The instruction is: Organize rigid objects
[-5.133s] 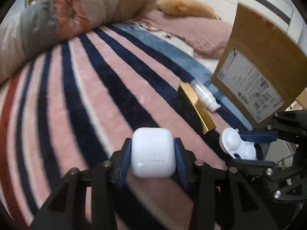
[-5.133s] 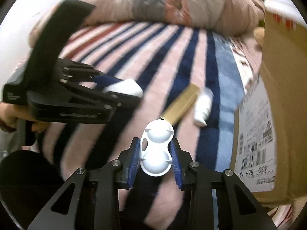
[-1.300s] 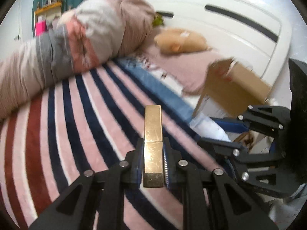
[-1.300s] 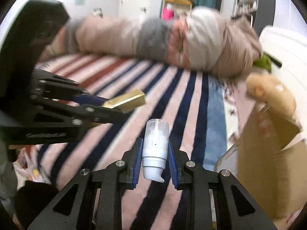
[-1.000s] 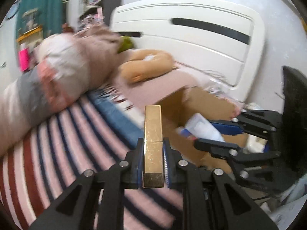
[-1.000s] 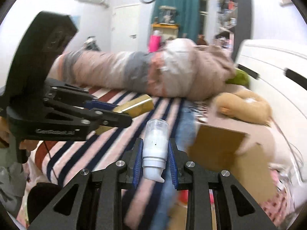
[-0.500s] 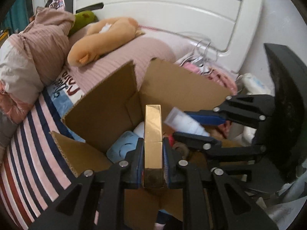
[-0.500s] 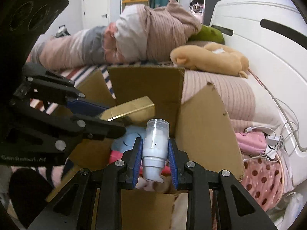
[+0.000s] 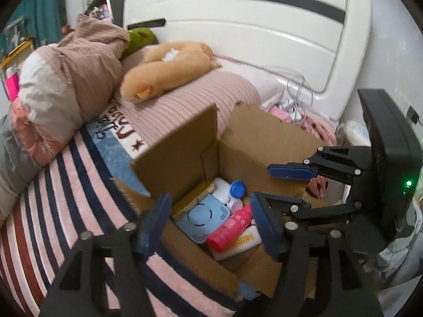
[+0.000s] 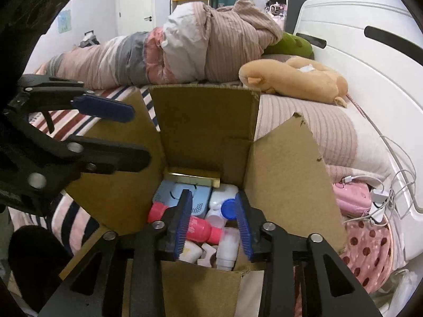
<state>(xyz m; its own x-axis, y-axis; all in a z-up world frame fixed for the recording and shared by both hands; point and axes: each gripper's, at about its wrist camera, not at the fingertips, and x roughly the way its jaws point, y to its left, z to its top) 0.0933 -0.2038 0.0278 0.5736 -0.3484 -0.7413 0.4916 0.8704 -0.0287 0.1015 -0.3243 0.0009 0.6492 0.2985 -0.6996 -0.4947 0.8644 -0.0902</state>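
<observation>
An open cardboard box (image 9: 264,145) (image 10: 206,116) stands on the bed below both grippers. A gold bar (image 9: 193,198) (image 10: 193,178) lies inside along its far wall. Beside it are a light blue device (image 9: 198,215) (image 10: 169,192), a pink bottle (image 9: 230,227) (image 10: 201,228), a blue-capped white bottle (image 9: 235,189) (image 10: 227,208) and a white pump bottle (image 10: 227,248). My left gripper (image 9: 208,227) (image 10: 140,136) hangs over the box, jaws opening, nothing between them. My right gripper (image 10: 212,222) (image 9: 261,183) is alongside, jaws also opening and empty.
The box flaps (image 10: 285,163) stand up around the opening. A striped blanket (image 9: 66,198) lies to the left, with a rolled quilt (image 10: 185,47) and a tan plush toy (image 9: 164,71) beyond. A white headboard (image 9: 264,39) and charger cables (image 10: 380,192) are on the right.
Both grippers moved over the open box and opened. The gold bar left my left gripper and the white pump bottle left my right gripper; both now lie in the box.
</observation>
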